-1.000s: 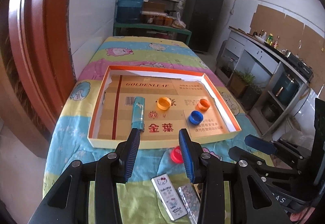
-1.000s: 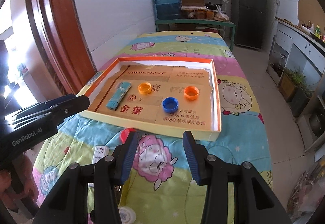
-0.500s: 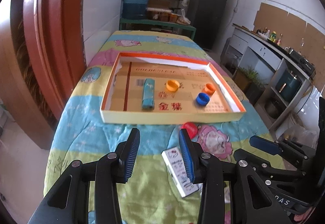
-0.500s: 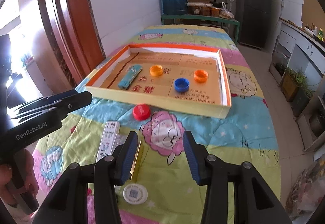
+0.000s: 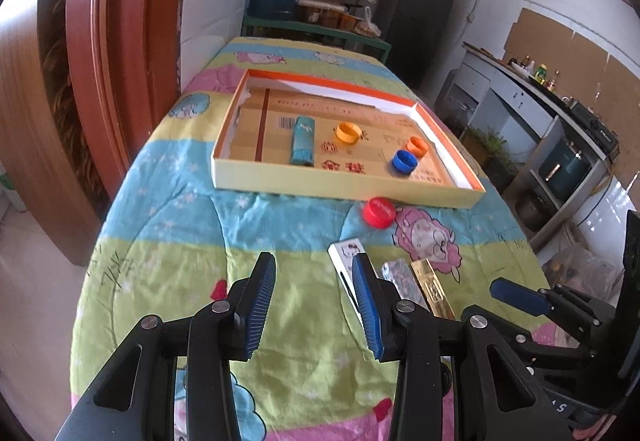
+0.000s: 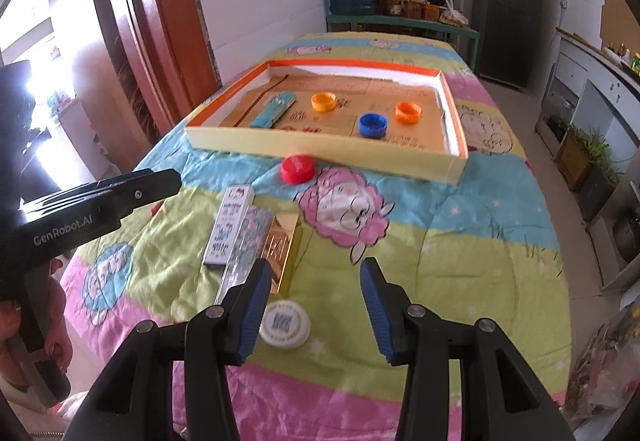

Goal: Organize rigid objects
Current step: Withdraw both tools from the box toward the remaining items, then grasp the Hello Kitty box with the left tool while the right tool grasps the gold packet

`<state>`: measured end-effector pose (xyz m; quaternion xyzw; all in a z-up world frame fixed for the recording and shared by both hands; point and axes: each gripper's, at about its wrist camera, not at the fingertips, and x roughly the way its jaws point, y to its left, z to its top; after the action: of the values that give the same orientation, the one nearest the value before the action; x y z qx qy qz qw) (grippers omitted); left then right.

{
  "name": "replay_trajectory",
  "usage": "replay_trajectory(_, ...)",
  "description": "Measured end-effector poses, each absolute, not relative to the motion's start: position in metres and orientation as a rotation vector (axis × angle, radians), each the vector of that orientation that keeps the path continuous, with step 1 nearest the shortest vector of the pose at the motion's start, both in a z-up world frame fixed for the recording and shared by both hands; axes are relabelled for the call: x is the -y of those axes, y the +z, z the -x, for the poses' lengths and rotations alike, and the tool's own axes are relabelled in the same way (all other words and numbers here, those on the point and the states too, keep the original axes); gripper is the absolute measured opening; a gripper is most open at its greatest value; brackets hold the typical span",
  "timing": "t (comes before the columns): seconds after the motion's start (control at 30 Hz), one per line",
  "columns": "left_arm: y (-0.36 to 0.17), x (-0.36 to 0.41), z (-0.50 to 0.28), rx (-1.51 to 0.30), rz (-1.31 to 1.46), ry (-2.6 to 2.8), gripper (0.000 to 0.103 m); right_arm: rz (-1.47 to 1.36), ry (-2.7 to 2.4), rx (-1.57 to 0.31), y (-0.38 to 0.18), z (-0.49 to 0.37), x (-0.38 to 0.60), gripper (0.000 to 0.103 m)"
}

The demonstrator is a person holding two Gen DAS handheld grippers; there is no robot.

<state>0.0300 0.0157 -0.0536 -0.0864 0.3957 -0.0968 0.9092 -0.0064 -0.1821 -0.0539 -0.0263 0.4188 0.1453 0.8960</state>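
Three caps [image 6: 368, 115] and a flat pack [image 6: 274, 109] lie in the tray [image 6: 320, 151]; before it sits another cap [image 6: 297, 169], nearer still three boxes [image 6: 256, 231] side by side.

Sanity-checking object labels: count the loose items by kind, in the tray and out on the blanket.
Bottle caps: 4: yellow, orange, blue, red
Flat rectangular packs: 4: teal, white, silver, gold
White round lid: 1
Total: 9

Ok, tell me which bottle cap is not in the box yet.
The red cap. It lies on the blanket just outside the box's near wall; the yellow, orange and blue caps are inside.
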Motion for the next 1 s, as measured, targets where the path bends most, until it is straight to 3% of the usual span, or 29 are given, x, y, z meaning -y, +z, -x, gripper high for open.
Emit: replay_trajectory(1.0, -0.089, 0.025, -0.031, -0.919, 0.133, -0.330, 0.041, 0.098, 0.312, -0.927, -0.080, 0.005, 0.167, 0.046)
